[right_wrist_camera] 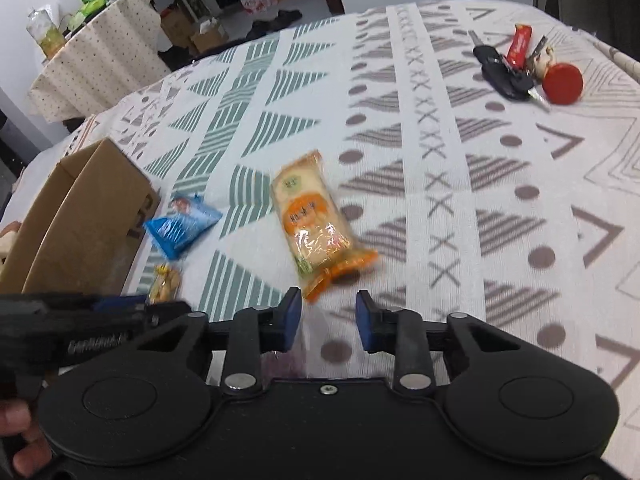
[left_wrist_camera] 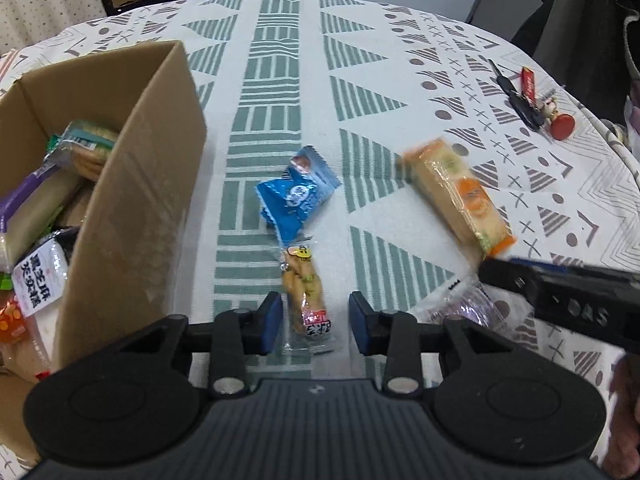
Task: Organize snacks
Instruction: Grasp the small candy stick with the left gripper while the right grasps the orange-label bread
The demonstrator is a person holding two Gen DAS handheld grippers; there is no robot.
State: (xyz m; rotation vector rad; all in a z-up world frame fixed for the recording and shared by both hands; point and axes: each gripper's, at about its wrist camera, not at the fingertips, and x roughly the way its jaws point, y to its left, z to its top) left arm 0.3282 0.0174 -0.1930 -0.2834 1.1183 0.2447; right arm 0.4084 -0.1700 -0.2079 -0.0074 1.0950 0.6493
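My left gripper [left_wrist_camera: 314, 322] is open, its blue pads on either side of a narrow yellow snack packet [left_wrist_camera: 304, 296] lying on the tablecloth. Beyond it lies a blue packet [left_wrist_camera: 298, 196], and to the right an orange cracker pack [left_wrist_camera: 460, 196]. My right gripper [right_wrist_camera: 328, 318] is open too, just short of the orange cracker pack [right_wrist_camera: 312, 224], whose crimped end lies near the left finger. A clear purple-tinted wrapper [left_wrist_camera: 460, 300] lies under that gripper. The blue packet [right_wrist_camera: 182, 222] and the yellow packet [right_wrist_camera: 166, 280] show at the left.
An open cardboard box [left_wrist_camera: 140, 184] holding several snacks stands at the left. Keys [right_wrist_camera: 500, 72], a red sachet [right_wrist_camera: 520, 44] and a red round piece [right_wrist_camera: 562, 82] lie at the far right. A person's fingers [right_wrist_camera: 24, 448] hold the left gripper.
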